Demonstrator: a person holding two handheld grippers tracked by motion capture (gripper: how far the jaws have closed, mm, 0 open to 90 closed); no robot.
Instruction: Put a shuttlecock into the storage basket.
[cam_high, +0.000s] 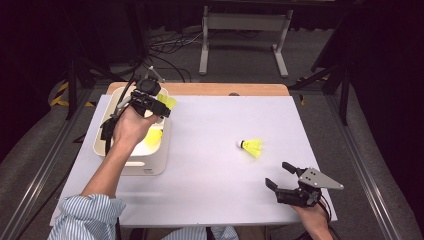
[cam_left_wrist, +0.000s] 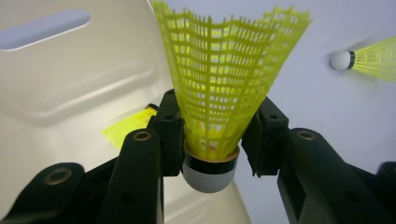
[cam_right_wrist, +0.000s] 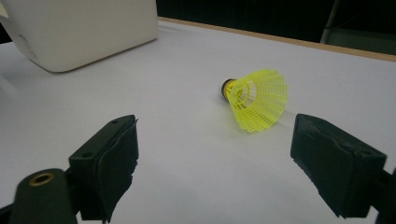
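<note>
While the left claw (cam_left_wrist: 210, 140) pinches a yellow shuttlecock (cam_left_wrist: 219, 88) over the white bin (cam_high: 157, 165) for dropping, the right claw (cam_high: 279, 176) waits empty, jaws wide apart.

Left gripper (cam_high: 161, 106) holding shuttlecock (cam_high: 168, 101) over bin (cam_high: 150, 161), right gripper (cam_high: 281, 175) open

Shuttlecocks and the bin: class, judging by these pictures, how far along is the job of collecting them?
Done: one yellow shuttlecock already lies inside the white bin. In hand: the left tongs are shut on a second shuttlecock at the bin's rim, not yet dropped. Left: a third shuttlecock lies on the white table, with the right tongs open and facing it.
</note>
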